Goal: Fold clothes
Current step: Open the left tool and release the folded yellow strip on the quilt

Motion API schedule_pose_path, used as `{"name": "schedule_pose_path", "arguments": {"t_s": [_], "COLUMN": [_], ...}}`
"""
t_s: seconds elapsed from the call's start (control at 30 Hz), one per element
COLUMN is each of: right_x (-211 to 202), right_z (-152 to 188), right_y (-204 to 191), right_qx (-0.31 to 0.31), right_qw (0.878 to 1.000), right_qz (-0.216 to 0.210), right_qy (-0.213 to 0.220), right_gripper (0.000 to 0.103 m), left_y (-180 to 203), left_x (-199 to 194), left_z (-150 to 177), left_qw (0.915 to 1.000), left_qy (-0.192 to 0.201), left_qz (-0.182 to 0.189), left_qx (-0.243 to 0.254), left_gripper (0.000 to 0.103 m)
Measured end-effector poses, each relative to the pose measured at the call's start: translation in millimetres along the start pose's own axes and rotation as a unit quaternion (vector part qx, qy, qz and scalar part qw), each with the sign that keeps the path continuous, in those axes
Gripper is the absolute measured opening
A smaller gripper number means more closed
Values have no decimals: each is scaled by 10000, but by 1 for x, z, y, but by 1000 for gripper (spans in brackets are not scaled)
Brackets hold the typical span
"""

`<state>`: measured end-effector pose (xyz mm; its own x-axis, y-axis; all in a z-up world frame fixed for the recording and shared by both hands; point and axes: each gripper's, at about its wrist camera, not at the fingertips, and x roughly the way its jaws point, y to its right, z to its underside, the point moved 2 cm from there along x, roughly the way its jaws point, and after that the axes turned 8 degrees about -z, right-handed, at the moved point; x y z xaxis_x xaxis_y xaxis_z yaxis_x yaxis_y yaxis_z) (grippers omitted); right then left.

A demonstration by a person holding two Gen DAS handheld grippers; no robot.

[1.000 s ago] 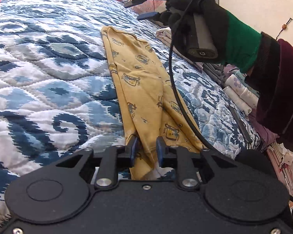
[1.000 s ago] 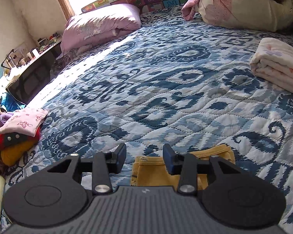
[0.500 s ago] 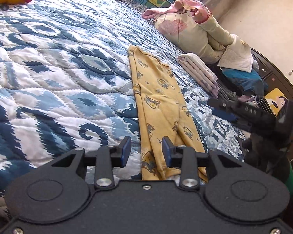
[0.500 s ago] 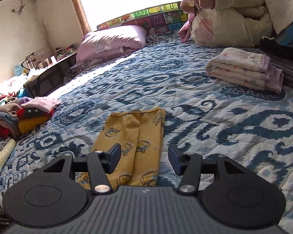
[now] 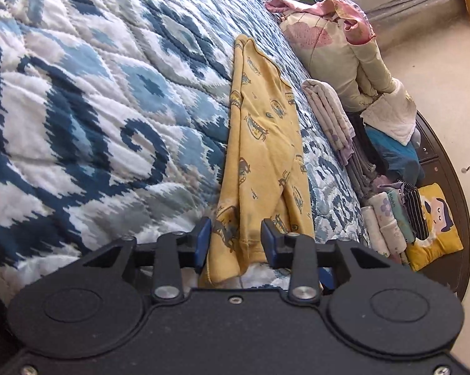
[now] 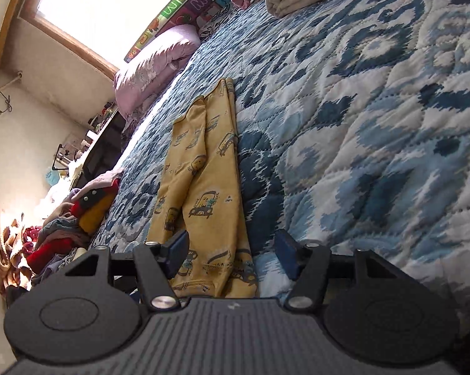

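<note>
Right gripper (image 6: pixel 232 254) has swung back to the yellow pants' (image 6: pixel 203 168) near hem, jaws opening, astride it; left gripper (image 5: pixel 235 240) narrowing, unclamped: next fold starting.

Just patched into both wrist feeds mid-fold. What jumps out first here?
The yellow printed garment stands out, lying as a long narrow strip on the blue-and-white patterned quilt. Its near end sits between both tongs: the left tongs are closing and the right tongs are opening, neither pressing on it yet. Folded pale laundry is stacked at the bed's edge beyond it.
</note>
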<state>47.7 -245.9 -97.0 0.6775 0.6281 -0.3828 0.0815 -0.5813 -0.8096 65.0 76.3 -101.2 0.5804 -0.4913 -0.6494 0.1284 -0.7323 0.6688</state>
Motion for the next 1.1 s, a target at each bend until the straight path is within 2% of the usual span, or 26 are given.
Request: {"name": "schedule_pose_path", "arguments": {"t_s": [0.1, 0.17, 0.2, 0.27, 0.33, 0.37, 0.47, 0.5, 0.53, 0.57, 0.6, 0.63, 0.67, 0.73, 0.77, 0.83, 0.87, 0.9, 0.97, 1.03, 1.1], "right_x": [-3, 0, 3, 9, 11, 8, -2, -2, 2, 4, 1, -4, -10, -25, -33, -41, -42, -42, -39, -34, -27], "right_z": [11, 15, 15, 12, 12, 13, 11, 12, 13, 15, 16, 15, 12, 6, 4, 5, 8, 12, 26, 42, 59], "right_y": [0, -1, -1, 2, 4, 4, -4, -6, -4, -2, -3, -8, -16, -31, -38, -49, -52, -55, -61, -65, -65], "right_qx": [298, 206, 193, 256, 310, 354, 215, 145, 111, 50, -76, -276, -525, -1223, -1682, -2652, -3098, -3541, -4382, -5116, -5746], "right_qw": [9994, 9997, 9997, 9995, 9994, 9992, 9996, 9998, 9999, 9998, 9997, 9995, 9986, 9923, 9851, 9618, 9473, 9303, 8905, 8461, 7986], "right_qz": [-174, -112, -65, -65, -64, -89, -119, -90, 2, 79, 90, 90, 74, 97, 184, 531, 724, 904, 1221, 1492, 1743], "right_qy": [21, 97, 135, 165, 131, 155, 161, 72, -83, -191, -200, -146, -69, 169, 297, 416, 386, 321, 141, -98, -412], "right_gripper": [60, 56, 49, 37, 8, 8, 8, 10, 17, 17, 17, 22, 25, 36, 38, 46, 46, 46, 45, 45, 45], "left_y": [-4, -6, -7, -9, -10, -11, -13, -14, -14, -12, -11, -7, 2, 19, 32, 51, 60, 66, 71, 66, 53], "left_x": [1, 3, 3, 4, -1, -4, -7, -9, -11, -14, -18, -23, -32, -43, -49, -56, -58, -58, -54, -46, -40], "left_z": [-1, -2, -2, -2, -1, 0, -1, -1, -1, -3, -4, -5, -5, -2, 2, 12, 20, 29, 49, 68, 78], "left_qw": [9999, 9999, 9999, 9999, 9995, 9993, 9997, 9998, 9998, 9999, 9999, 9996, 9970, 9861, 9731, 9420, 9190, 8922, 8314, 7593, 6953], "left_qy": [-40, -46, -49, -43, -31, -26, -3, 5, 18, 40, 63, 149, 346, 613, 781, 1030, 1129, 1202, 1211, 1124, 1067], "left_qz": [76, 20, -36, -57, 88, 131, -48, -108, -137, -104, -71, -74, -169, -360, -437, -594, -724, -894, -1212, -1534, -1755], "left_qx": [-150, -143, -122, -137, -300, -351, -219, -175, -120, -42, 35, 234, 665, 1499, 2122, 3138, 3708, 4261, 5287, 6223, 6887], "left_gripper": [33, 23, 12, 8, 6, 6, 6, 6, 10, 13, 25, 44, 50, 52, 54, 57, 57, 57, 57, 57, 57]}}
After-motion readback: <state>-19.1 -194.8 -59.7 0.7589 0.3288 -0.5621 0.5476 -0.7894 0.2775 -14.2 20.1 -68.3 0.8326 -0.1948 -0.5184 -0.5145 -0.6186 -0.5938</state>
